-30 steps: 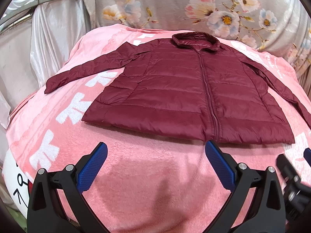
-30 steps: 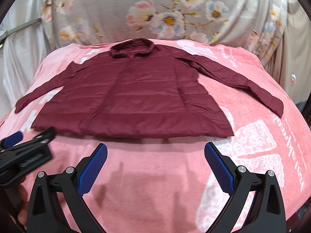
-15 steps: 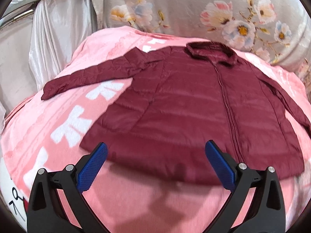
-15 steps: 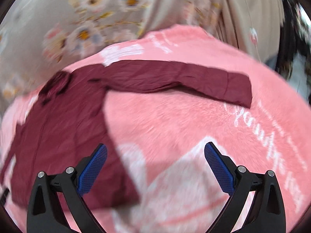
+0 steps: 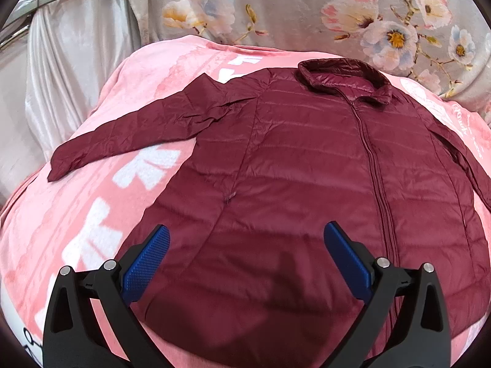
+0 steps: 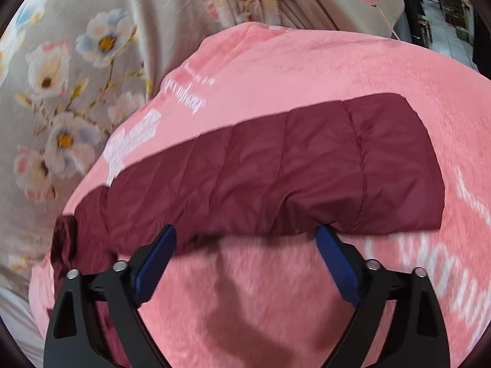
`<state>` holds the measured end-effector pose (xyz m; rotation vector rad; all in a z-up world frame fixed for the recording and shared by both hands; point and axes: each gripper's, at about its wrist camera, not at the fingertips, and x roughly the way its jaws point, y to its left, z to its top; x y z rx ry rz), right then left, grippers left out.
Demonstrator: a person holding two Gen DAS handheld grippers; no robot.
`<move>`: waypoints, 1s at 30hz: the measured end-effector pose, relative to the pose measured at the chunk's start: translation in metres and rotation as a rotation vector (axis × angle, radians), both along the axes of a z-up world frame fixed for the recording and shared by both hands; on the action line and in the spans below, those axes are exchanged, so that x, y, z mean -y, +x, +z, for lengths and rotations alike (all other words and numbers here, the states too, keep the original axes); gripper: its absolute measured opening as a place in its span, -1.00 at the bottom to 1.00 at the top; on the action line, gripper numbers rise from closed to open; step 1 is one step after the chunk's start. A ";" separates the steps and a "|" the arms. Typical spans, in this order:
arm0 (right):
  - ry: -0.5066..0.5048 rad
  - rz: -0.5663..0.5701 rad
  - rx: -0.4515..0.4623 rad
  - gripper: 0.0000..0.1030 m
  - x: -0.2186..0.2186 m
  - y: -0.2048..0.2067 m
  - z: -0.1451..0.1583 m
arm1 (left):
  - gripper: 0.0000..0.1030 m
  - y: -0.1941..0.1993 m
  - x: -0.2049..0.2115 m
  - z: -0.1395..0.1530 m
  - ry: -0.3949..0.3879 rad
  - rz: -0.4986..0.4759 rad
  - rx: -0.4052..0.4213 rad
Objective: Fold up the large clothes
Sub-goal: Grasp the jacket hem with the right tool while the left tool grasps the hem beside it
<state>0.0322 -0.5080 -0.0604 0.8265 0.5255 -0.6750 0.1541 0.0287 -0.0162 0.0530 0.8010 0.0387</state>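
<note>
A floral curtain (image 5: pixel 307 9) hangs behind the pink blanket (image 5: pixel 76 214) I work on. On the blanket the maroon jacket (image 5: pixel 291 184) lies flat, front up and zipped, collar toward the curtain, both sleeves spread outward from its body. My left gripper (image 5: pixel 245 239) hovers over the jacket's hem, jaws wide apart and empty. My right gripper (image 6: pixel 245 239) sits at the near edge of the jacket's outstretched sleeve (image 6: pixel 291 168); its jaws are closing, the blue pads not yet pressing the fabric.
</note>
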 end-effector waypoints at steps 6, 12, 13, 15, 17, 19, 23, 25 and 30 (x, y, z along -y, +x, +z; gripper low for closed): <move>-0.083 -0.089 0.007 -0.68 0.032 0.024 0.036 | 0.91 0.023 -0.012 0.001 0.017 0.043 0.015; -0.448 0.285 0.084 -0.76 -0.095 0.116 0.146 | 0.91 0.038 -0.031 -0.001 0.011 0.113 0.007; -0.489 0.378 0.099 -0.76 -0.128 0.131 0.154 | 0.91 0.039 -0.034 -0.002 0.007 0.120 0.002; -0.561 0.567 0.110 -0.75 -0.195 0.159 0.159 | 0.91 0.041 -0.042 -0.006 0.003 0.142 -0.009; -0.618 0.747 0.099 -0.73 -0.262 0.183 0.149 | 0.91 0.040 -0.049 -0.009 0.000 0.155 -0.018; -0.666 0.927 0.056 -0.73 -0.334 0.204 0.119 | 0.91 0.040 -0.058 -0.014 -0.004 0.167 -0.035; -0.696 1.159 -0.099 -0.46 -0.421 0.226 0.050 | 0.91 0.041 -0.078 -0.020 -0.049 0.170 -0.066; -0.709 1.195 -0.129 -0.26 -0.436 0.217 0.034 | 0.91 0.042 -0.085 -0.020 -0.081 0.160 -0.073; -0.682 1.173 -0.077 0.32 -0.418 0.188 0.043 | 0.91 0.057 -0.094 -0.014 -0.235 0.098 -0.085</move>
